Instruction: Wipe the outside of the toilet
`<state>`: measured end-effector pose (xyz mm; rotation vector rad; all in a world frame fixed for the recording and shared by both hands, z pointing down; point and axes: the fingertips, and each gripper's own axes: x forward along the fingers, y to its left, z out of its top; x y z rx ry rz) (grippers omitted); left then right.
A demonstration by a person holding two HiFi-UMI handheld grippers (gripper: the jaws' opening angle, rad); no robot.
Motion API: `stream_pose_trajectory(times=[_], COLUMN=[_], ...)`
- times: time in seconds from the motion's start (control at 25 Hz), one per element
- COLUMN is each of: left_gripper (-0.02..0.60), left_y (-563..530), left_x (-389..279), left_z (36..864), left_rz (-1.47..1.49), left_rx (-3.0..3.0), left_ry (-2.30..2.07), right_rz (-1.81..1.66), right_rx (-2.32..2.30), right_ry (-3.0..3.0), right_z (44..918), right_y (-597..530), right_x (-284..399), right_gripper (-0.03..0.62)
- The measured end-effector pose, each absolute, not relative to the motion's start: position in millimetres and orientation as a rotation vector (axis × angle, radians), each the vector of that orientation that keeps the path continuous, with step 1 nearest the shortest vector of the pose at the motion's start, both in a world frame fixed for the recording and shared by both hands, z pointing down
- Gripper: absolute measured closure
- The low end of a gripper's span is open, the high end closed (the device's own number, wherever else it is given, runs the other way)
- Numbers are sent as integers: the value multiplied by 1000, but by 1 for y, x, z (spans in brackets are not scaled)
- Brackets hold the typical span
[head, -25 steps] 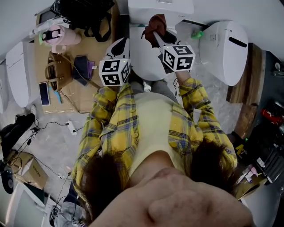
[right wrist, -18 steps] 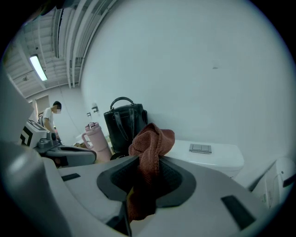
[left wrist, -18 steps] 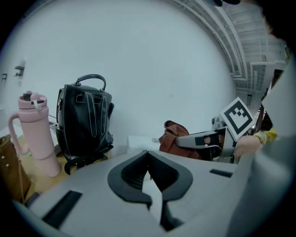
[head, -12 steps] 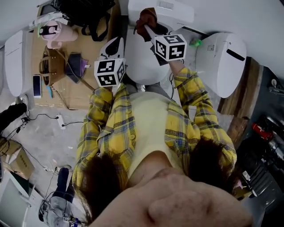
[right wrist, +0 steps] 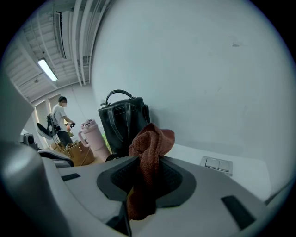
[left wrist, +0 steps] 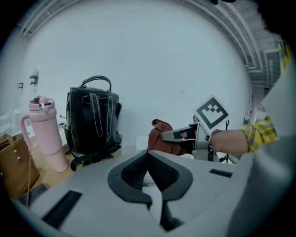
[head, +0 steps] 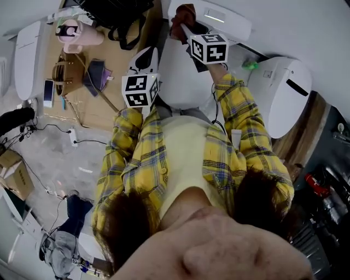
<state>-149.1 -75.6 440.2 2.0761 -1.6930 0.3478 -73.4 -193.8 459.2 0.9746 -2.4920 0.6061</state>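
The white toilet [head: 180, 82] stands at the top middle of the head view, its tank [head: 219, 16] against the wall. My right gripper [head: 186, 30] is shut on a rust-brown cloth [head: 182, 16] at the tank's left end. In the right gripper view the cloth [right wrist: 150, 148] bunches up out of the right gripper [right wrist: 147, 166], with the flush button plate [right wrist: 217, 163] on the tank top behind. My left gripper [head: 145, 57] hangs beside the toilet's left side, shut and empty. From the left gripper [left wrist: 149, 155], I see the cloth [left wrist: 159, 141] to the right.
A second white toilet [head: 284, 93] stands to the right, another white fixture [head: 27, 57] to the left. A black bag [head: 117, 11], pink tumbler [head: 76, 33], brown handbag [head: 65, 71] and phone [head: 48, 93] lie on a wooden board left of the toilet. Cables [head: 71, 136] trail over the floor.
My right gripper has carried the cloth from the back of the lid up toward the tank's left end. The left gripper has stayed beside the toilet. The head view has shifted.
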Motion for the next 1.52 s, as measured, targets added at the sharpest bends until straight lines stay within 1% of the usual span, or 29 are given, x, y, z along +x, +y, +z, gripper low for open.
stream_pose_trajectory(times=[0.48, 0.68, 0.92, 1.52], left_gripper=[574, 574, 574, 574], left_y=[-91, -93, -102, -124], left_x=[-174, -176, -169, -122], left_z=[442, 449, 455, 461], left_rz=[341, 370, 392, 452], left_rx=[1983, 1975, 2000, 2115], left_ry=[-1790, -1780, -1735, -1589], right_rz=[604, 639, 746, 787], right_rx=[892, 915, 976, 1096], right_ry=[-2455, -2415, -2331, -2272], right_z=[483, 498, 517, 526], right_y=[-238, -256, -273, -275], right_x=[-100, -102, -82, -8], right_gripper=[473, 473, 473, 473])
